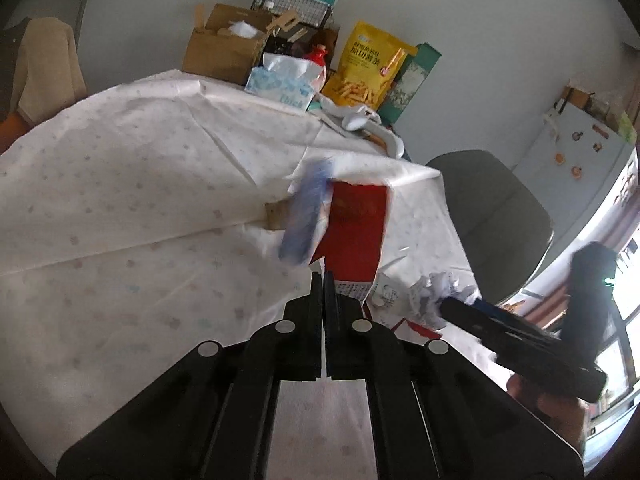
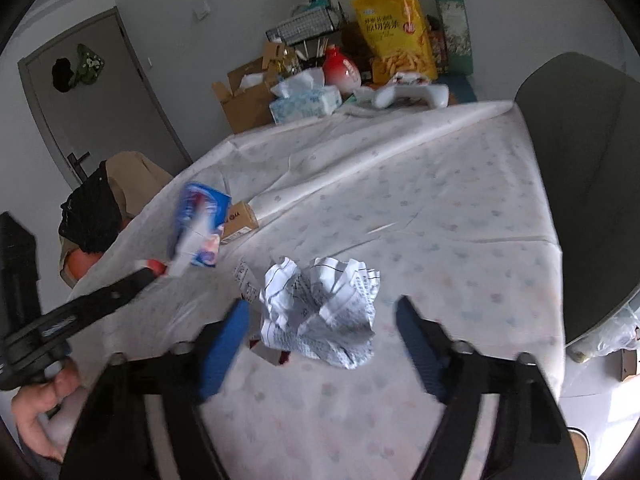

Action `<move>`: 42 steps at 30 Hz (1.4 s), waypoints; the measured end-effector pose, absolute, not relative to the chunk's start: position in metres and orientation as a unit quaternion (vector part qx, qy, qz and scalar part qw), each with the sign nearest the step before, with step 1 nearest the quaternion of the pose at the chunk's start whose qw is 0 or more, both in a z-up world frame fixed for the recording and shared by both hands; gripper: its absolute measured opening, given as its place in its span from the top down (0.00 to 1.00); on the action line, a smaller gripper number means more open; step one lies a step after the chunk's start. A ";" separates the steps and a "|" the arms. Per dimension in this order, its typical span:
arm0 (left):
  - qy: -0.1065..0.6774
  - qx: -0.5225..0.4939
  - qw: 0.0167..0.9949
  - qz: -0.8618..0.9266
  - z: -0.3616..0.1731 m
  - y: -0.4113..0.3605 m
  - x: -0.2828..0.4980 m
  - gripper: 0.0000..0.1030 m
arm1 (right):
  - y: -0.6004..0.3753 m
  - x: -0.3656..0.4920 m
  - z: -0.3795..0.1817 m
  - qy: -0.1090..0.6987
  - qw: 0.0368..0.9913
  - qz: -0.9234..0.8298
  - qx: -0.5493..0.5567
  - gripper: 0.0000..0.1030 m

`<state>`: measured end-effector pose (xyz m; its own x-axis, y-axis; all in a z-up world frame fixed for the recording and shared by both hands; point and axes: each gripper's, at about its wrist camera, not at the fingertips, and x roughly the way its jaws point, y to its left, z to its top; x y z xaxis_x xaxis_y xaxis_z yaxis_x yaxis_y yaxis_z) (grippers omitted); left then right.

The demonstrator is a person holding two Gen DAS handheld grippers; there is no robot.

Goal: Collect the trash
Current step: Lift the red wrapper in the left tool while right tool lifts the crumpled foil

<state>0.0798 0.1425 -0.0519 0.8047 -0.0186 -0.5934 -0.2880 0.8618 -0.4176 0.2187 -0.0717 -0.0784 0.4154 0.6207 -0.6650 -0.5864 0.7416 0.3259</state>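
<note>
My left gripper (image 1: 322,276) is shut on a red flat wrapper (image 1: 354,228) with a blue-and-white package (image 1: 306,216) hanging beside it, lifted above the table; the same bundle shows in the right wrist view (image 2: 198,226) at the tip of the left gripper (image 2: 154,270). A crumpled ball of printed white paper (image 2: 320,308) lies on the tablecloth between the open fingers of my right gripper (image 2: 322,312). It also shows in the left wrist view (image 1: 434,300), with the right gripper (image 1: 448,304) at it.
A small brown carton (image 2: 240,222) lies on the white tablecloth (image 2: 440,220). At the far edge stand a tissue box (image 2: 306,102), a cardboard box (image 2: 244,98), a yellow snack bag (image 2: 396,32) and a red-white jar (image 2: 340,68). A grey chair (image 2: 588,184) is at the right.
</note>
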 end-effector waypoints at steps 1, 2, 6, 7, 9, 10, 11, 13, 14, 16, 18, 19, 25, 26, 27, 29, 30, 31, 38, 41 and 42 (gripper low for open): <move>0.301 -0.251 0.917 0.073 -0.049 0.142 0.078 0.98 | -0.070 0.221 -0.080 0.411 0.834 0.366 0.026 0.60; 0.299 -0.247 0.919 0.073 -0.047 0.141 0.076 0.98 | -0.070 0.220 -0.080 0.412 0.833 0.369 0.029 0.73; 0.294 -0.245 0.921 0.068 -0.042 0.137 0.073 0.98 | -0.077 0.212 -0.070 0.394 0.842 0.366 0.030 0.84; 0.293 -0.243 0.922 0.067 -0.041 0.136 0.073 0.98 | -0.079 0.211 -0.068 0.392 0.844 0.365 0.031 0.84; 0.291 -0.240 0.924 0.067 -0.039 0.132 0.073 0.98 | -0.085 0.207 -0.063 0.385 0.850 0.359 0.033 0.88; 0.290 -0.240 0.924 0.067 -0.038 0.131 0.073 0.98 | -0.089 0.206 -0.061 0.383 0.851 0.358 0.034 0.88; 0.290 -0.240 0.924 0.067 -0.038 0.130 0.072 0.98 | -0.094 0.204 -0.059 0.380 0.853 0.355 0.037 0.89; 0.290 -0.239 0.924 0.066 -0.037 0.127 0.072 0.98 | -0.100 0.201 -0.055 0.374 0.856 0.353 0.039 0.89; 0.290 -0.238 0.925 0.065 -0.037 0.127 0.073 0.98 | -0.104 0.199 -0.052 0.371 0.858 0.352 0.040 0.89; 0.291 -0.236 0.925 0.063 -0.036 0.124 0.072 0.98 | -0.112 0.195 -0.048 0.364 0.862 0.351 0.044 0.90; 0.290 -0.233 0.926 0.061 -0.035 0.119 0.072 0.98 | -0.119 0.191 -0.044 0.359 0.864 0.349 0.049 0.90; 0.291 -0.232 0.926 0.060 -0.034 0.117 0.072 0.98 | -0.123 0.190 -0.042 0.357 0.865 0.348 0.052 0.90; 0.292 -0.220 0.930 0.046 -0.030 0.098 0.075 0.98 | -0.151 0.179 -0.032 0.345 0.873 0.339 0.069 0.90; 0.292 -0.218 0.930 0.044 -0.029 0.095 0.076 0.98 | -0.156 0.178 -0.031 0.343 0.874 0.336 0.071 0.90; 0.293 -0.215 0.931 0.041 -0.029 0.091 0.077 0.98 | -0.160 0.177 -0.030 0.342 0.875 0.334 0.073 0.90; 0.294 -0.209 0.932 0.032 -0.027 0.081 0.080 0.98 | -0.172 0.174 -0.028 0.338 0.878 0.329 0.077 0.90; 0.294 -0.206 0.933 0.028 -0.026 0.077 0.082 0.98 | -0.181 0.173 -0.027 0.337 0.880 0.324 0.080 0.90; 0.295 -0.203 0.933 0.024 -0.025 0.073 0.083 0.98 | -0.186 0.172 -0.027 0.336 0.882 0.320 0.082 0.90; 0.299 -0.179 0.937 -0.015 -0.020 0.032 0.096 0.98 | -0.232 0.165 -0.028 0.330 0.893 0.291 0.092 0.90; 0.295 -0.168 0.940 -0.036 -0.016 0.013 0.100 0.98 | -0.250 0.164 -0.031 0.331 0.897 0.275 0.097 0.90; 0.294 -0.162 0.941 -0.042 -0.015 0.006 0.102 0.98 | -0.257 0.163 -0.033 0.331 0.899 0.269 0.099 0.90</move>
